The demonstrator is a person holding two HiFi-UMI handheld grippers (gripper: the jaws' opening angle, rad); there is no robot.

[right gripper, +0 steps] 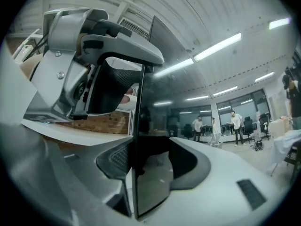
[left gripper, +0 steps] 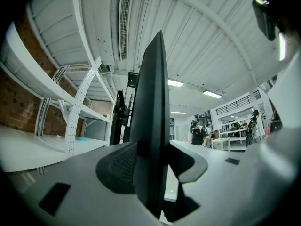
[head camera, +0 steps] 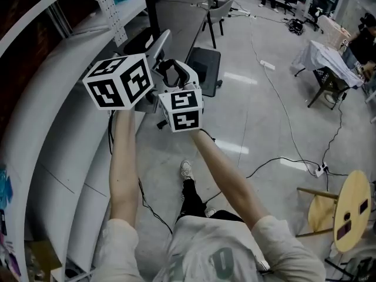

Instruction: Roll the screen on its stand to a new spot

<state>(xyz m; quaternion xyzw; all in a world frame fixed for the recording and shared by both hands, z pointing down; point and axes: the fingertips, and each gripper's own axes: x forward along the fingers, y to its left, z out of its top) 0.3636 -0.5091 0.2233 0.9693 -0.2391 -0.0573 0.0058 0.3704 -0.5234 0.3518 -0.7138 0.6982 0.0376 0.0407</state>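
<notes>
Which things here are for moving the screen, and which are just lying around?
For the job:
screen
left gripper and right gripper, both clamped on its edge

Lying about:
stool
cables
chair
table
shelves

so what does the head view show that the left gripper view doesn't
Only the head view: the person's arms, both marker cubes, cables on the floor and a wooden stool. Only the left gripper view: the left gripper with its jaws clamped on the dark edge of the screen, and ceiling lights. Both: the white shelving rack.
</notes>
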